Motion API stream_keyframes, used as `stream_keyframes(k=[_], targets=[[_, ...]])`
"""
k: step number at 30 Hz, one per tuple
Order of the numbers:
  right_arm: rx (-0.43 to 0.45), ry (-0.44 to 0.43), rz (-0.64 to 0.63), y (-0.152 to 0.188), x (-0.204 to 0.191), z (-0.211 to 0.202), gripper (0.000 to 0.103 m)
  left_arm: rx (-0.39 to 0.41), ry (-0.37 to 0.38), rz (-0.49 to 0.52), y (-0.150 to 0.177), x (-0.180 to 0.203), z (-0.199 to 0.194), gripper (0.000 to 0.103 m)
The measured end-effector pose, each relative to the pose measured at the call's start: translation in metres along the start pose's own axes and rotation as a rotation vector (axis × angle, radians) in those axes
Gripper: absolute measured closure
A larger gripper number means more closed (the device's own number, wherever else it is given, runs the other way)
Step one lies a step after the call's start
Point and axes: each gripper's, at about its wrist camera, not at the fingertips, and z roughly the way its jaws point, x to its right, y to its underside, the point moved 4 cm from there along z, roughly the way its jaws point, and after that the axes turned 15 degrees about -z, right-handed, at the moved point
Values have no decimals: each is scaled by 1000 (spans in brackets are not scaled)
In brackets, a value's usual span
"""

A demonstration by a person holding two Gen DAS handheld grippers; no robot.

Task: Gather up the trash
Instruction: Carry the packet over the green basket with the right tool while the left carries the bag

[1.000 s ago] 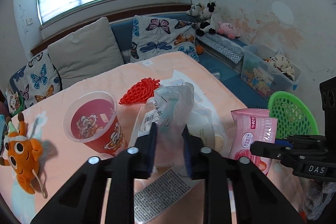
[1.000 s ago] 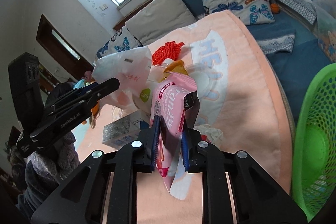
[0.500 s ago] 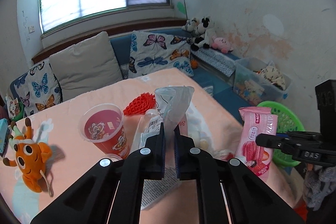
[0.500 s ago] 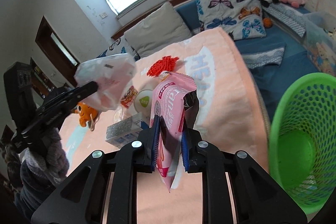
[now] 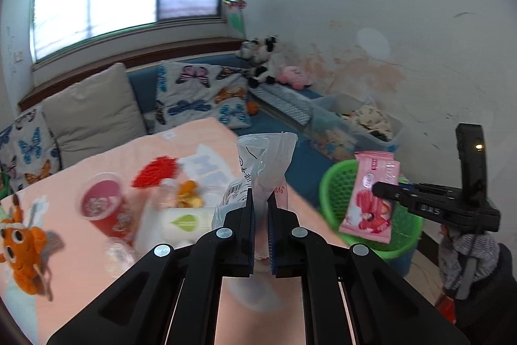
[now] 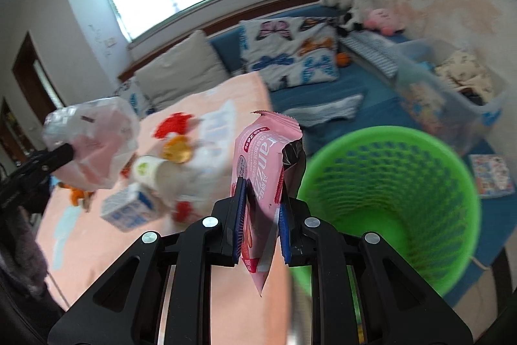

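My left gripper (image 5: 260, 209) is shut on a clear plastic bag (image 5: 265, 160) with some pink print and holds it above the peach-covered table (image 5: 97, 160); the bag also shows in the right wrist view (image 6: 93, 141). My right gripper (image 6: 260, 199) is shut on a pink snack wrapper (image 6: 261, 157), held in the air just left of the green mesh basket (image 6: 391, 199). In the left wrist view the wrapper (image 5: 371, 199) hangs in front of the basket (image 5: 336, 183).
On the table lie a red cup (image 5: 103, 206), a red mesh net (image 5: 155, 170), a white carton (image 6: 129, 209), a white tube (image 5: 184, 220), orange peel (image 5: 189, 198) and an orange plush toy (image 5: 22, 248). A blue bench with cushions and a clear storage box (image 6: 452, 83) stand behind.
Both grippers have risen and swung right, carrying the bag and the pink wrapper. The green basket is now nearer and larger in the right wrist view.
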Motion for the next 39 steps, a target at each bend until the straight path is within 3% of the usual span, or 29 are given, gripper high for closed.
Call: stream_keyframes(k=[10,23,30,34,39], targets=[[-76,157,11,43,65,-4,84,-64,84,44,12,65,35,97],[-135,165,57,75,102,11,80,-168,140,44,30,116,93,97],[-131,174,77,80,111,5,63,-233,155,32,42,132,129,96],[-119,184,78,81,113,-2,60,-281,156,21,52,140,150,96],[-98,185,94,83,118,-11,52,-308,155,14,61,144,160,81]])
